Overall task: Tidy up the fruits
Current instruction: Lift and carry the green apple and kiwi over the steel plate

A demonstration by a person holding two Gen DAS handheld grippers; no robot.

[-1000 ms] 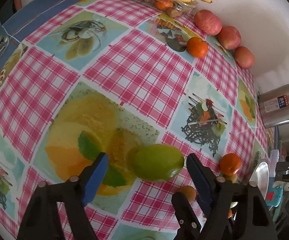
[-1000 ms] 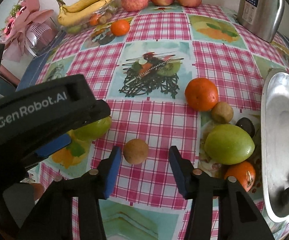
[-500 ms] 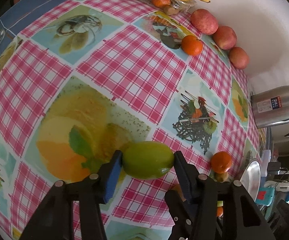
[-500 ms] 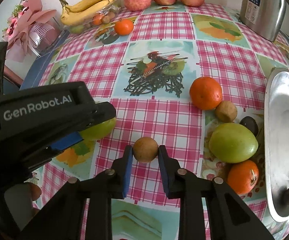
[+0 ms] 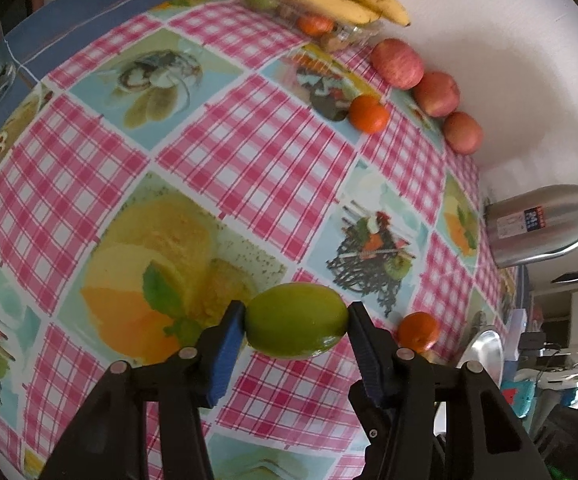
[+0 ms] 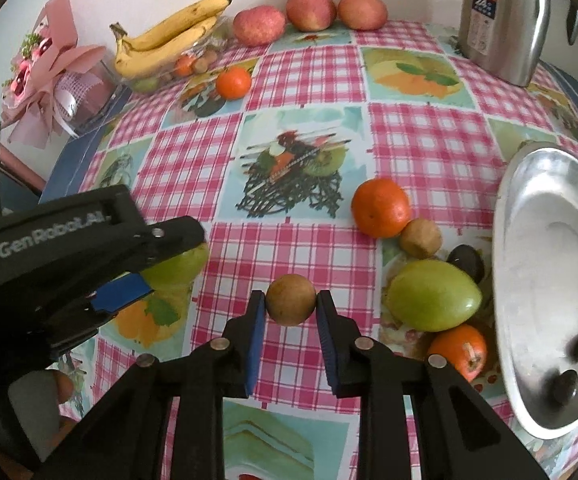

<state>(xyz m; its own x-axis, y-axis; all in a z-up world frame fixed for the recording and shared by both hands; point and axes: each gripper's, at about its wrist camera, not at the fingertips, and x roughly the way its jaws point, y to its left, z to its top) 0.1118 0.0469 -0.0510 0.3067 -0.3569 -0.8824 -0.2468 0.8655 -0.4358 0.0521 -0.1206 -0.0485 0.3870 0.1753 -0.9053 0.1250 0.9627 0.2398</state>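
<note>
My left gripper (image 5: 295,322) is shut on a green mango (image 5: 296,321), its blue pads pressing both ends, just above the checked tablecloth. In the right wrist view the same green mango (image 6: 177,266) shows under the left gripper's black body. My right gripper (image 6: 291,300) is shut on a small round brown fruit (image 6: 291,299). Lying at the right are a second green mango (image 6: 435,295), an orange (image 6: 381,208), a brown kiwi (image 6: 421,238), a dark fruit (image 6: 467,260) and another orange (image 6: 459,350).
A steel tray (image 6: 549,280) lies at the right edge. Bananas (image 6: 169,36) over a clear box, three red apples (image 6: 311,10), a lone orange (image 6: 233,83) and a steel flask (image 6: 501,20) line the far wall. A pink bouquet (image 6: 49,80) stands far left.
Both grippers closed: the left jaws came in onto the green mango, the right jaws onto the small brown fruit. Neither hand shifted much.
</note>
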